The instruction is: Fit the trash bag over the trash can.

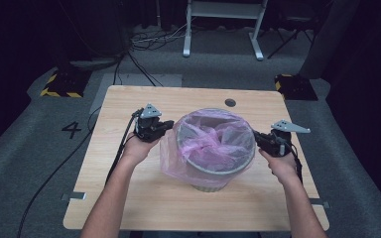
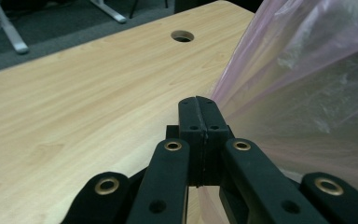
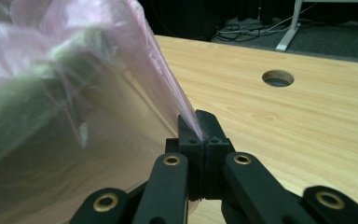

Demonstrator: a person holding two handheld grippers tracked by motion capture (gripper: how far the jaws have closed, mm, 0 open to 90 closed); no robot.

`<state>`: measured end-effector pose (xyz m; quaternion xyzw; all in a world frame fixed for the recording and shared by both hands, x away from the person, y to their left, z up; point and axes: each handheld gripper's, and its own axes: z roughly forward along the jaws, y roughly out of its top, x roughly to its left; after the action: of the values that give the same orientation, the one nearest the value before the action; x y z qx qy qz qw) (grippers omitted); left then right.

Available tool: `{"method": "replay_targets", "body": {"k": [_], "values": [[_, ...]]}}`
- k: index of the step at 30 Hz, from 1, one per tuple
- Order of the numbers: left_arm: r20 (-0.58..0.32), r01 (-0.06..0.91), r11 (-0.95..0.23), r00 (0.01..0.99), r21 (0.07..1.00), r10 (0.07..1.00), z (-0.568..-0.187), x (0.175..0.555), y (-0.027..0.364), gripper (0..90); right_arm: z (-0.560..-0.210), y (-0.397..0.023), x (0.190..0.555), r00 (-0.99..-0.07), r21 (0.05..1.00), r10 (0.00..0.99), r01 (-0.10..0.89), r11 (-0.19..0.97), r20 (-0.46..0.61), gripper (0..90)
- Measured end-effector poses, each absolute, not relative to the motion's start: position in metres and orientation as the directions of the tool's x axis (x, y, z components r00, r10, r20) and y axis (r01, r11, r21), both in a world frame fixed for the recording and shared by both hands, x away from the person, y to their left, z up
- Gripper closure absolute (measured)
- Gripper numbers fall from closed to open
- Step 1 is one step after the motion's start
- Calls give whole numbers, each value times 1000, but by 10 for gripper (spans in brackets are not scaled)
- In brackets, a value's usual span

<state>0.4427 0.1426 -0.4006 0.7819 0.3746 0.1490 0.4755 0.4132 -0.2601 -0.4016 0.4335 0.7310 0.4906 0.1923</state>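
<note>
Fingers of my left gripper (image 2: 198, 103) are pressed together on the pink bag's (image 1: 213, 141) left edge; those of my right gripper (image 3: 200, 122) pinch the film at its right edge, drawn taut; the bag lines a grey bin (image 1: 209, 182) mid-worktop (image 1: 129, 198), drooping over the rim; a round hole (image 1: 230, 102) lies beyond it.

The bin (image 1: 213, 163) stands at mid-worktop (image 1: 129, 198), bag (image 1: 213, 136) inside it. Left tongs (image 1: 170, 125) flank its left, right tongs (image 1: 256, 135) its right.
</note>
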Motion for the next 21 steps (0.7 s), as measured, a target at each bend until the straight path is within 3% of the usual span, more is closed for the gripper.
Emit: {"method": "replay_targets", "body": {"k": [4,8,21], "values": [[-107,469,-302,665,830,739,-410,445,134,900,-410,-253,417,-543,870,827,468,155,145,899],[-149,494,-287,670,821,727,-424,447,135,900,-428,-255,423,-513,835,843,527,157,164,899],[-192,567,-322,666,758,721,-472,425,146,900,-477,-262,405,-492,785,837,605,132,239,898]]}}
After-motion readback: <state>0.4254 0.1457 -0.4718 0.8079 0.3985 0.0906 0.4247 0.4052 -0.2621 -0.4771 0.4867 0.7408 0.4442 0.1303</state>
